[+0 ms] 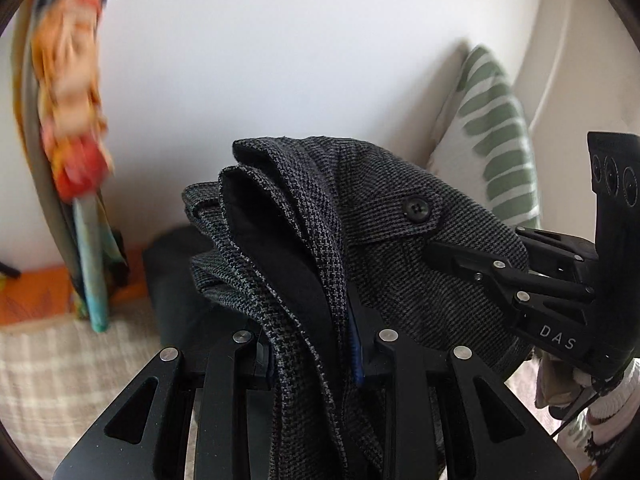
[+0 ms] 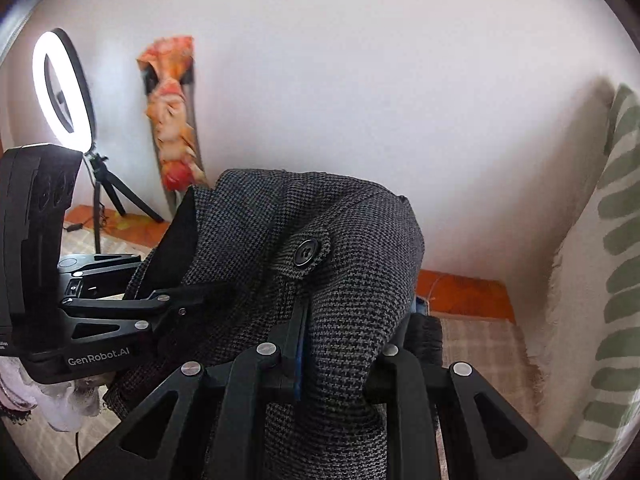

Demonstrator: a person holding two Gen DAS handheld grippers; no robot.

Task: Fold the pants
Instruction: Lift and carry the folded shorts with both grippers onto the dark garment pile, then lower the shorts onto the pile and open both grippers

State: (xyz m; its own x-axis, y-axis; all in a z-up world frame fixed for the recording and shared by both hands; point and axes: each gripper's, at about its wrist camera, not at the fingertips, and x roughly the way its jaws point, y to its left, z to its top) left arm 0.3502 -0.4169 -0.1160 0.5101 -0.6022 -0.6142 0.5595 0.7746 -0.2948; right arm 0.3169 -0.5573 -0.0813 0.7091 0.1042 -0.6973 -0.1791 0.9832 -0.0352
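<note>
Up close, dark houndstooth woven pants [image 1: 400,240] bunched in thick folds, left gripper [image 1: 316,354] and right gripper [image 2: 332,364] each clamped on fabric, round black button [image 2: 306,252] at twelve o'clock, striped pillow [image 1: 492,140] at two o'clock.

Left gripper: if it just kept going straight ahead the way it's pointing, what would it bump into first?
Past the grey pants clamped in the left gripper, probably the bare white wall; depth is hard to judge.
</note>
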